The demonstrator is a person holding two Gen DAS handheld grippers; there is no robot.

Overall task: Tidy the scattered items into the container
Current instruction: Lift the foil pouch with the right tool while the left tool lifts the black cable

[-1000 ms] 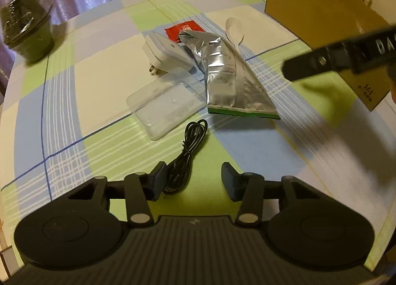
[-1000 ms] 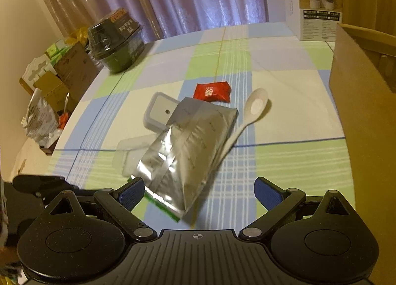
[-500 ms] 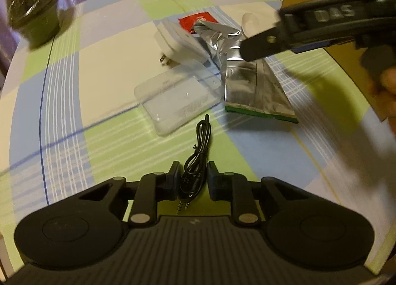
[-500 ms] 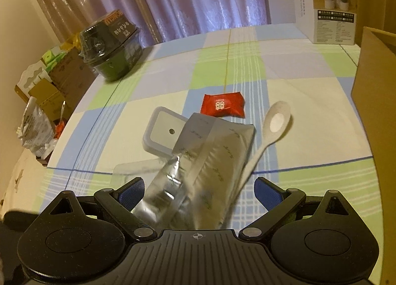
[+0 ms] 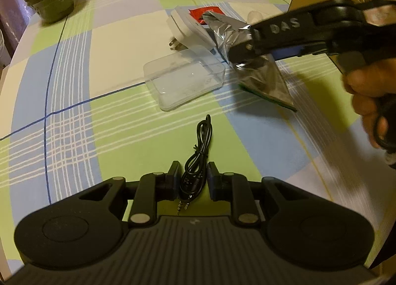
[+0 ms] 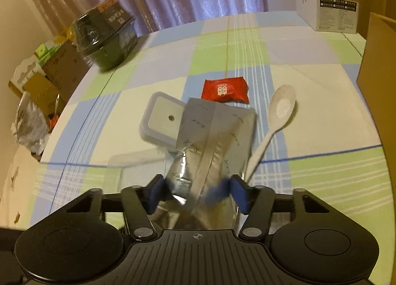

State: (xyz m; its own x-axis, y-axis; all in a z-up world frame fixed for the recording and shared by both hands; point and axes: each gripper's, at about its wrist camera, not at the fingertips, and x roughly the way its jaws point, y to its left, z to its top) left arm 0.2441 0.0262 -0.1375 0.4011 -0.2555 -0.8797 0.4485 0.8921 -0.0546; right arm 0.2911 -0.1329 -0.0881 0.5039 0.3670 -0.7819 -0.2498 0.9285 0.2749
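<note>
A coiled black audio cable (image 5: 198,161) lies on the checked tablecloth, its near end between the fingers of my left gripper (image 5: 194,181), which are shut against it. A crumpled silver pouch (image 6: 212,136) sits between the blue pads of my right gripper (image 6: 198,193), which presses in on both its sides. From the left wrist view the same silver pouch (image 5: 267,79) shows under the right gripper's black finger. The cardboard box (image 6: 378,62) stands at the right edge.
A clear plastic case (image 5: 185,82), a white plug adapter (image 6: 160,121), a red snack packet (image 6: 225,90) and a white spoon (image 6: 279,114) lie around the pouch. A dark wrapped bowl (image 6: 106,35) and a white carton (image 6: 326,0) stand at the far side. A hand (image 5: 366,92) holds the right gripper.
My left gripper moved forward over the cable and its fingers drew together on it. My right gripper came down onto the silver pouch and its fingers narrowed around it.
</note>
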